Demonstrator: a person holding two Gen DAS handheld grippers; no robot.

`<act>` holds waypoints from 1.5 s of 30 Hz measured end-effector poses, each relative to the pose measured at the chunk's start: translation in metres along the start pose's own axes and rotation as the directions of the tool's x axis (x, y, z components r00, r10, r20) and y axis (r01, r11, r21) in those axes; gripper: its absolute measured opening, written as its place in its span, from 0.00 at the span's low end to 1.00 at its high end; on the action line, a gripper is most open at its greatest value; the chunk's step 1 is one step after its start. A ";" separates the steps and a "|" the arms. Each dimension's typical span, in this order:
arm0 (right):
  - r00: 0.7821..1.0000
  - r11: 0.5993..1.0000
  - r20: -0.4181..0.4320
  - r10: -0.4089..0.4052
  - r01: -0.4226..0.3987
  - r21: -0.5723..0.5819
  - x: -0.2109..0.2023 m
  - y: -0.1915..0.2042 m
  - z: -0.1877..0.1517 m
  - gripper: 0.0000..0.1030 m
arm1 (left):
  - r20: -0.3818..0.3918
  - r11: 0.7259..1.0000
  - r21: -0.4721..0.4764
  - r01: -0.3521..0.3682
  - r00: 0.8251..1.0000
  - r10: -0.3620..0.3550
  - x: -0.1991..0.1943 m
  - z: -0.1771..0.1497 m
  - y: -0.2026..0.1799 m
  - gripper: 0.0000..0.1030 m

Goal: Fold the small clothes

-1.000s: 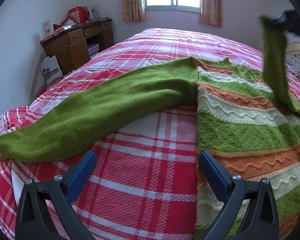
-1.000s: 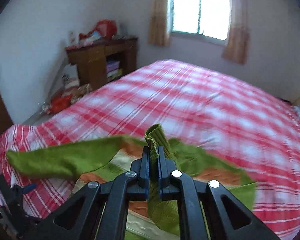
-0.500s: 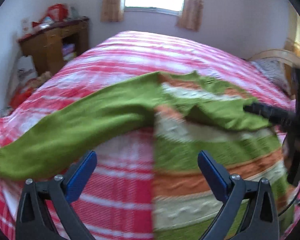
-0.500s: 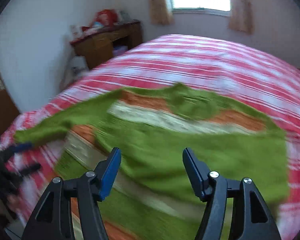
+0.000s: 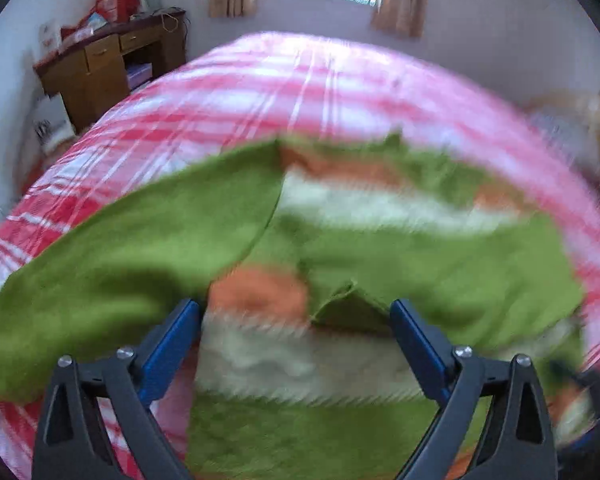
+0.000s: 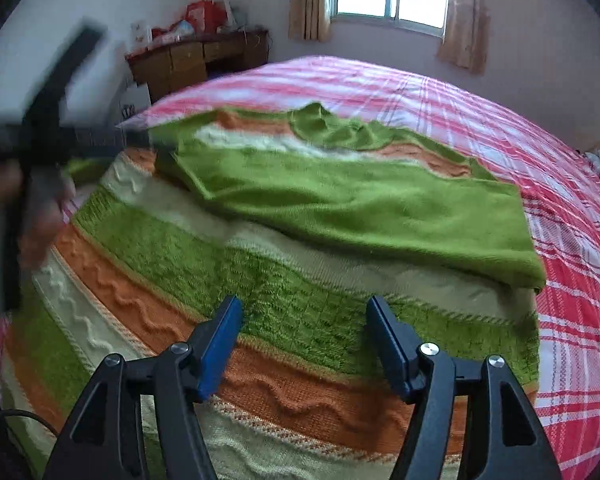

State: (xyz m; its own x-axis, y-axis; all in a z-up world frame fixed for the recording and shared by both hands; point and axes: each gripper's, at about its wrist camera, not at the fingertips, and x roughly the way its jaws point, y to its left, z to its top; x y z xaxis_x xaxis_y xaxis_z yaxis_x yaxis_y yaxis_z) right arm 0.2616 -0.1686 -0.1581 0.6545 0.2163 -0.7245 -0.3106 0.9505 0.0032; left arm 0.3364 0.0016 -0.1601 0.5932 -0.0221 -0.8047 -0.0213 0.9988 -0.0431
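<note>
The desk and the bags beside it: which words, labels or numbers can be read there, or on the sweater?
None can be read.
White bag beside the desk: dark print, too blurred.
Red packages on the desk: print too small.
Sweater: no text visible.

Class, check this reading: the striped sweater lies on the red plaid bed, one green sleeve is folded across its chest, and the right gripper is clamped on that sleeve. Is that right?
One detail is wrong. In the right wrist view the right gripper is open and holds nothing; its jaws have just been opening. The green sleeve does lie folded across the striped sweater on the red plaid bed.
</note>
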 end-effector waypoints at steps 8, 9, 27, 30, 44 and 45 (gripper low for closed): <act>1.000 1.000 -0.015 0.009 -0.009 0.015 0.006 0.001 -0.002 0.70 | 0.037 0.998 -0.019 0.054 0.998 -0.053 -0.028 -0.029 0.023 0.77; 1.000 1.000 -0.015 0.006 -0.006 0.013 0.007 0.002 -0.002 0.70 | 0.042 0.996 -0.033 0.081 0.996 -0.079 -0.029 -0.025 0.023 0.77; 1.000 1.000 0.007 -0.023 0.023 0.009 0.002 0.004 -0.005 0.70 | 0.034 0.982 -0.144 0.125 0.992 -0.121 -0.007 -0.003 0.027 0.16; 1.000 1.000 0.007 -0.026 0.026 0.008 0.002 0.004 -0.005 0.70 | 0.041 0.974 -0.185 0.129 0.992 -0.123 -0.015 -0.003 0.031 0.28; 0.999 0.999 0.024 -0.034 0.033 0.020 -0.002 0.003 -0.005 0.70 | 0.020 0.997 -0.047 0.058 0.998 -0.057 0.012 0.003 -0.018 0.50; 0.999 0.999 0.027 -0.035 0.034 0.022 -0.002 0.003 -0.005 0.70 | 0.044 0.997 -0.046 0.056 0.998 -0.054 0.011 0.003 -0.018 0.45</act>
State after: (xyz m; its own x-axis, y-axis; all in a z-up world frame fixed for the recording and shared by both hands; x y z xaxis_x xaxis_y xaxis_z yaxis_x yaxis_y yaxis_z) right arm 0.2561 -0.1673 -0.1596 0.6832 0.1889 -0.7054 -0.2729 0.9620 -0.0068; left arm 0.3457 -0.0164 -0.1665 0.6284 -0.0737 -0.7744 -0.0252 0.9930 -0.1150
